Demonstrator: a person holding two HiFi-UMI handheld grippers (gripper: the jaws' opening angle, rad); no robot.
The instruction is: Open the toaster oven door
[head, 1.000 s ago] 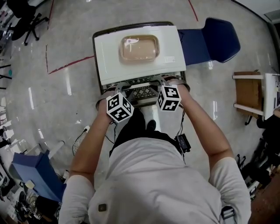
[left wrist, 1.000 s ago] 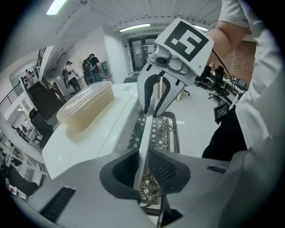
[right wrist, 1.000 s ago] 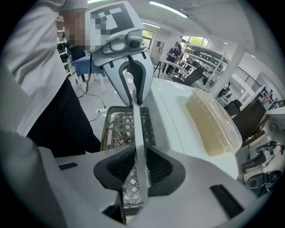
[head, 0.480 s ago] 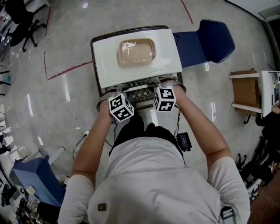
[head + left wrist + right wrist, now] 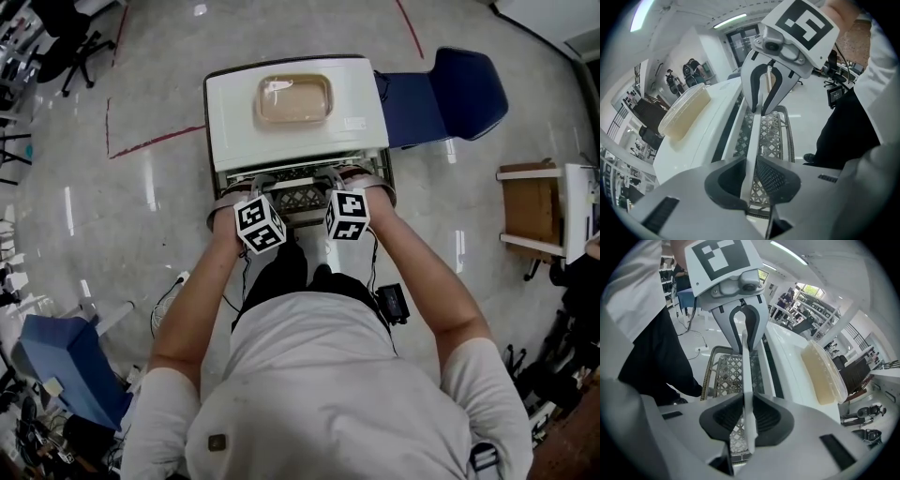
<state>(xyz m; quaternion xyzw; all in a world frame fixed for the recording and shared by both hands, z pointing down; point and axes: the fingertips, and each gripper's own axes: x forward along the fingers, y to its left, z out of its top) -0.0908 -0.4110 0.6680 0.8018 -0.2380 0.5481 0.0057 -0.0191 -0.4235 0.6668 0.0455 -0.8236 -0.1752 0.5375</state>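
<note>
The head camera sits high and looks almost straight down, so the toaster oven [image 5: 295, 117] is small in the upper middle of its frame. The left gripper [image 5: 751, 180] camera sits low and very close. It looks along the white door handle [image 5: 754, 140] to the right gripper [image 5: 761, 108] at the top of its frame, and the right one looks back the other way. Both see the handle, the mesh [image 5: 771, 136] and the tub [image 5: 684, 110].

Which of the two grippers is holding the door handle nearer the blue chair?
The right gripper, clamping the door handle toward the blue chair; the left gripper grips it farther away.
</note>
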